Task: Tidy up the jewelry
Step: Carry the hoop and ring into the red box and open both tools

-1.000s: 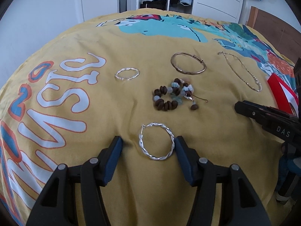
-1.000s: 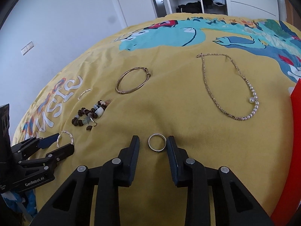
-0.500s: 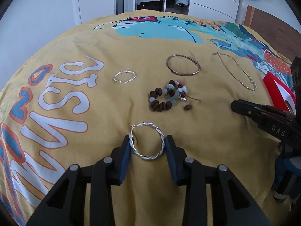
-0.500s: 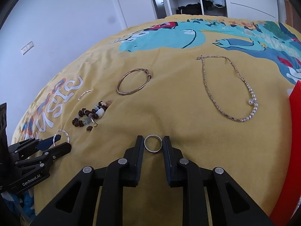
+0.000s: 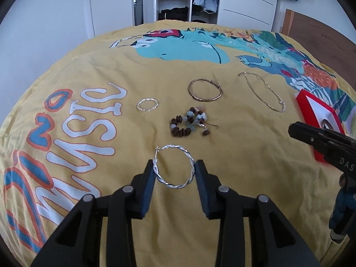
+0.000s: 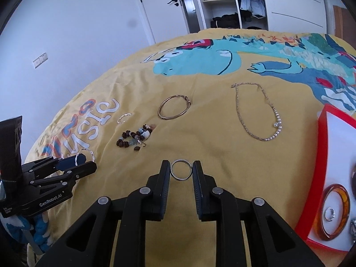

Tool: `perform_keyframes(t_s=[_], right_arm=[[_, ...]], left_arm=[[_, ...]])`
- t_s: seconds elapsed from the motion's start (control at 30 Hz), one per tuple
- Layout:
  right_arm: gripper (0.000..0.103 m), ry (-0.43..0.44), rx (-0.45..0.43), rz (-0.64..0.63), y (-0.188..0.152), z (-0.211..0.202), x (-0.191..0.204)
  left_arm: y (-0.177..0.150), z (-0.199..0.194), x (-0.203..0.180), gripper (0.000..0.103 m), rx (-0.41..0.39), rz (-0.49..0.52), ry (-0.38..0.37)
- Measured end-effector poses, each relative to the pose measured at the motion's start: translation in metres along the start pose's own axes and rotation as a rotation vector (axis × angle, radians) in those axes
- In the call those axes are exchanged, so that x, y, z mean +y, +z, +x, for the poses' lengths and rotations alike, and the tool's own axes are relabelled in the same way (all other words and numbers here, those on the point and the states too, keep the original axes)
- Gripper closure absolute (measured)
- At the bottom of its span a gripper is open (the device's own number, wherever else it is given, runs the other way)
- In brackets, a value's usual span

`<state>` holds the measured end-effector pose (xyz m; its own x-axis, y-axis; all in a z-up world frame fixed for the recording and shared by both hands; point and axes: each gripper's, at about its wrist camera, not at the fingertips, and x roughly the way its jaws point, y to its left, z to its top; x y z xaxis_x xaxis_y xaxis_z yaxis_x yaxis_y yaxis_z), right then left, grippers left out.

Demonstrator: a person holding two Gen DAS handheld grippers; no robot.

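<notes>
My left gripper (image 5: 174, 168) is shut on a twisted silver hoop (image 5: 189, 155), held just above the yellow bedspread (image 5: 111, 189). My right gripper (image 6: 180, 170) is shut on a plain silver ring (image 6: 175, 174). On the bedspread lie a smaller twisted silver hoop (image 5: 147, 105), a brown bead bracelet (image 5: 189, 125), a bronze bangle (image 5: 205, 90) and a chain necklace (image 5: 262, 92). A red jewelry box (image 6: 333, 173) at the right holds an amber bangle (image 6: 335, 220) and small rings.
The bed's edge curves away at the left, with white wall and a door behind. An open wardrobe (image 5: 178, 0) stands beyond the bed. A wooden headboard (image 5: 320, 37) is at the far right.
Both grippers have closed, the left onto the twisted hoop and the right onto the plain ring. Both have risen a little with their pieces.
</notes>
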<state>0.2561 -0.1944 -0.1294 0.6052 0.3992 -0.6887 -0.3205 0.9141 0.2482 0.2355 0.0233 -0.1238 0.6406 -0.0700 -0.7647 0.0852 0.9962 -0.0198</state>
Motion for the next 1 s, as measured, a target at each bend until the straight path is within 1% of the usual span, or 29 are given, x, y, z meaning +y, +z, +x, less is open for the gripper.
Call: perform_keyframes(t_s=[0.17, 0.33, 0.4, 0.53, 0.63, 0.7, 0.83, 0.93, 1.0], right_arm=[[0.083, -0.027, -0.028, 0.011, -0.003, -0.044, -0.006], [0.083, -0.078, -0.047, 0.038, -0.013, -0.088, -0.027], [0.083, -0.107, -0.055, 0.056, -0.019, -0.107, -0.042], [0.083, -0.171, -0.071, 0.086, -0.029, -0.139, -0.078], [0.083, -0.215, -0.084, 0.109, -0.031, -0.155, -0.108], [0.083, -0.239, -0.089, 0.119, -0.029, -0.161, -0.127], [0.083, -0.269, -0.091, 0.138, -0.019, -0.163, -0.171], [0.083, -0.270, -0.079, 0.148, -0.007, -0.149, -0.201], [0.083, -0.263, -0.070, 0.160, 0.002, -0.136, -0.220]], left_arm=[[0.005, -0.025, -0.016, 0.070, -0.026, 0.029, -0.015], [0.012, -0.044, -0.048, 0.070, -0.039, 0.063, -0.072], [0.017, -0.047, -0.066, 0.070, -0.041, 0.075, -0.104], [0.030, -0.048, -0.114, 0.070, -0.041, 0.111, -0.182], [0.042, -0.043, -0.160, 0.070, -0.039, 0.166, -0.237], [0.050, -0.036, -0.191, 0.070, -0.031, 0.195, -0.276], [0.068, -0.016, -0.242, 0.070, -0.017, 0.224, -0.332], [0.084, 0.004, -0.278, 0.070, -0.005, 0.238, -0.360], [0.091, 0.020, -0.301, 0.070, 0.005, 0.254, -0.365]])
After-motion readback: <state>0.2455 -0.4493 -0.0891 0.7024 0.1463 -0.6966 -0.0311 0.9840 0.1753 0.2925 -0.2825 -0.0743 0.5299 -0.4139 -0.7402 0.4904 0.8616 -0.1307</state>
